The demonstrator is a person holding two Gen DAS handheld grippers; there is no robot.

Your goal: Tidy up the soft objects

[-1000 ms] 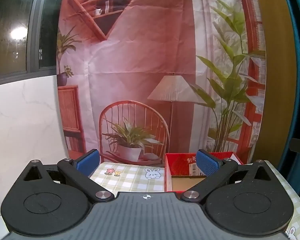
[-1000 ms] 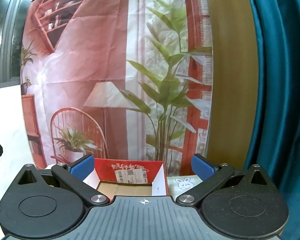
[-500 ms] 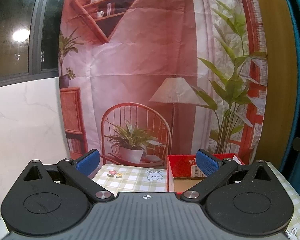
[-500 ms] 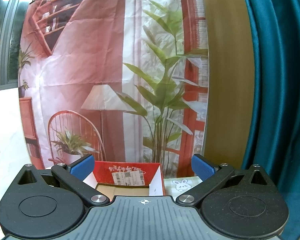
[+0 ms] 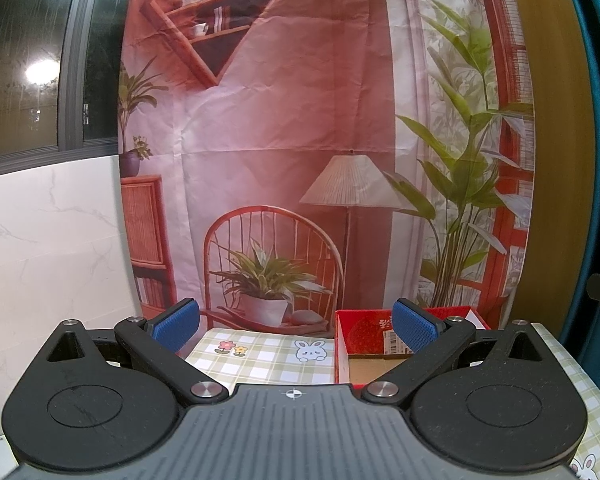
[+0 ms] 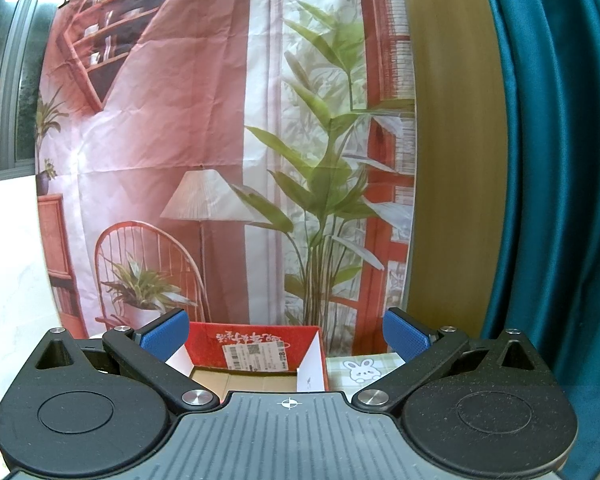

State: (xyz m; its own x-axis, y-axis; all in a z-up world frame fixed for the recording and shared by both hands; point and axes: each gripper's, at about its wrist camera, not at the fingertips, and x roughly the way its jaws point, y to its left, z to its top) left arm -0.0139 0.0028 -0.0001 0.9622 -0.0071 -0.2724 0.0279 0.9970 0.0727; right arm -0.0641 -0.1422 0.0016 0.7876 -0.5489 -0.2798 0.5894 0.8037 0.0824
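Red cardboard box (image 6: 256, 354) sits empty at 12 o'clock, no soft objects visible. Left gripper (image 5: 296, 322) and right gripper (image 6: 286, 332) both gape wide, holding nothing. Guessing it's pre-pickup, so next move means tilting down to find something.

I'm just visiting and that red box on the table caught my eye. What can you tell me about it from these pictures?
The red box is an open-topped cardboard carton: glossy red outside with pale lettering, plain brown on its floor, white on its inner side walls. A white printed shipping label with a barcode sticks to the inside of its far wall. It stands upright on the green checked tablecloth, close to the printed backdrop. What shows of its inside is empty. Neither gripper touches it.
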